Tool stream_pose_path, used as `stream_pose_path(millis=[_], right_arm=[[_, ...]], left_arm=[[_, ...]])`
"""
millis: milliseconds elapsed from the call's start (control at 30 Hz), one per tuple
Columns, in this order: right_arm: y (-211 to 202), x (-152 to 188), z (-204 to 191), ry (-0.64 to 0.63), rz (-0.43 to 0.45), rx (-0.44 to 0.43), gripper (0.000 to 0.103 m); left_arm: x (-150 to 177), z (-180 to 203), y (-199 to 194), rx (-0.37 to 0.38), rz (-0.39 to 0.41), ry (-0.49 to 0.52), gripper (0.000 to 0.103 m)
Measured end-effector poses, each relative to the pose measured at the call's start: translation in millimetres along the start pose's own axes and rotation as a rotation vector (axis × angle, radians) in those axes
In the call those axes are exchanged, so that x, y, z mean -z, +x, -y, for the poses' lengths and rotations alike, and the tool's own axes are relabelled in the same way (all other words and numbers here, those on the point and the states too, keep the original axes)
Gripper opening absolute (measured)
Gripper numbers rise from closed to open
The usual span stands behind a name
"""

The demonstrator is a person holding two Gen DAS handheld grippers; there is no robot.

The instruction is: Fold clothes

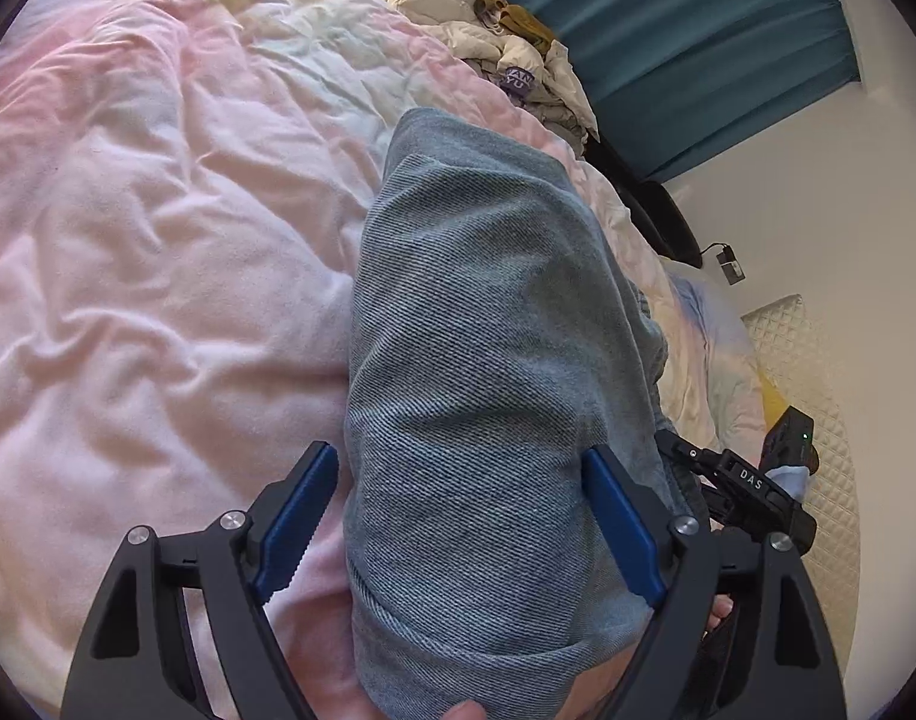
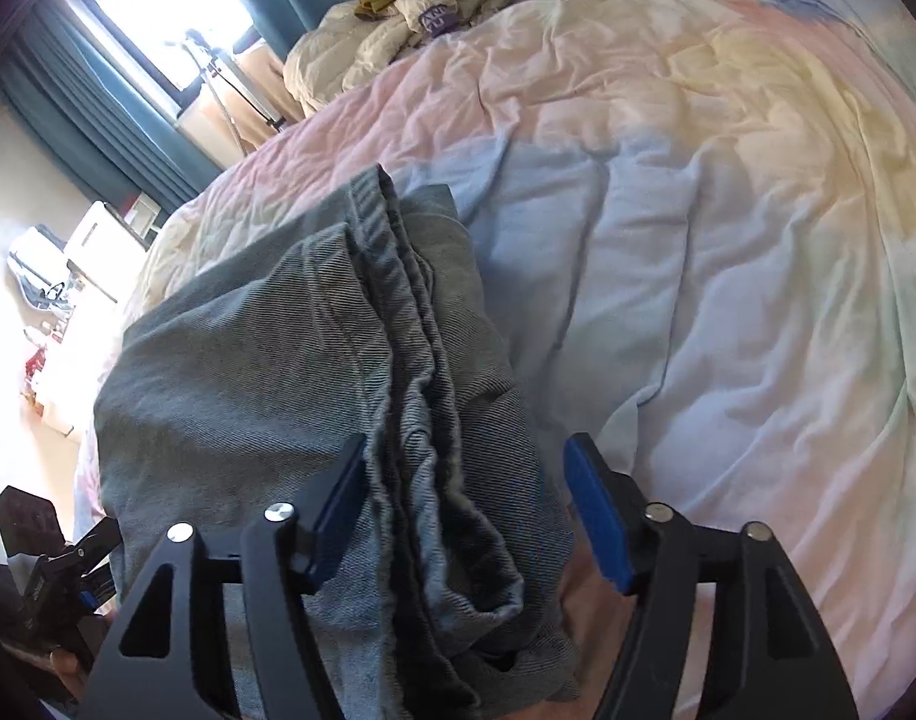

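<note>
Bed with a rumpled pastel quilt (image 1: 158, 228) fills most of both views. Teal curtain (image 1: 698, 30) behind it, bright window (image 2: 164, 6) in the right view, white wall (image 1: 818, 192) with a plug. Pile of cream clothes (image 1: 506, 42) at the far edge of the bed.

Folded grey jeans (image 1: 476, 360) lie on the quilt at the near side, stacked layers visible along one edge in the right view.

Left gripper (image 1: 458, 510): jaws wide apart, straddling the near end of the jeans, not pinching. Right gripper (image 2: 464, 504): jaws also wide apart around the layered edge, left pad touching cloth, no clamp.

Quilt past the jeans is bare up to the pile. Quilted mattress edge (image 1: 806, 372) shows on the right of the left view.

Near end of the jeans is cut off by the frame bottom. Floor clutter by the window is blown out, unreadable.
</note>
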State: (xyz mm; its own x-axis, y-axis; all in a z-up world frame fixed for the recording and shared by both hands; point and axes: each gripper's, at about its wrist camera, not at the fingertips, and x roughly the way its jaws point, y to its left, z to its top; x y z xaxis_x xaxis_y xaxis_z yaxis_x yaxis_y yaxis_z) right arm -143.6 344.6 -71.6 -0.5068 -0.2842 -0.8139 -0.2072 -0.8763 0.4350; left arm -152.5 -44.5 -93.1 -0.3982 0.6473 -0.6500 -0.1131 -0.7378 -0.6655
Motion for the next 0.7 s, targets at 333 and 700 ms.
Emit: stream_pose_path(millis=[333, 700], right_arm=[[58.5, -37.0, 6.3, -0.025, -0.215, -0.165, 0.071], [46.3, -38.3, -24.6, -0.195, -0.194, -0.331, 0.059]], left_arm=[[-5.3, 0.2, 19.4, 0.046, -0.069, 0.037, 0.085], [-2.3, 6.5, 33.9, 0.01, -0.068, 0.059, 0.071]])
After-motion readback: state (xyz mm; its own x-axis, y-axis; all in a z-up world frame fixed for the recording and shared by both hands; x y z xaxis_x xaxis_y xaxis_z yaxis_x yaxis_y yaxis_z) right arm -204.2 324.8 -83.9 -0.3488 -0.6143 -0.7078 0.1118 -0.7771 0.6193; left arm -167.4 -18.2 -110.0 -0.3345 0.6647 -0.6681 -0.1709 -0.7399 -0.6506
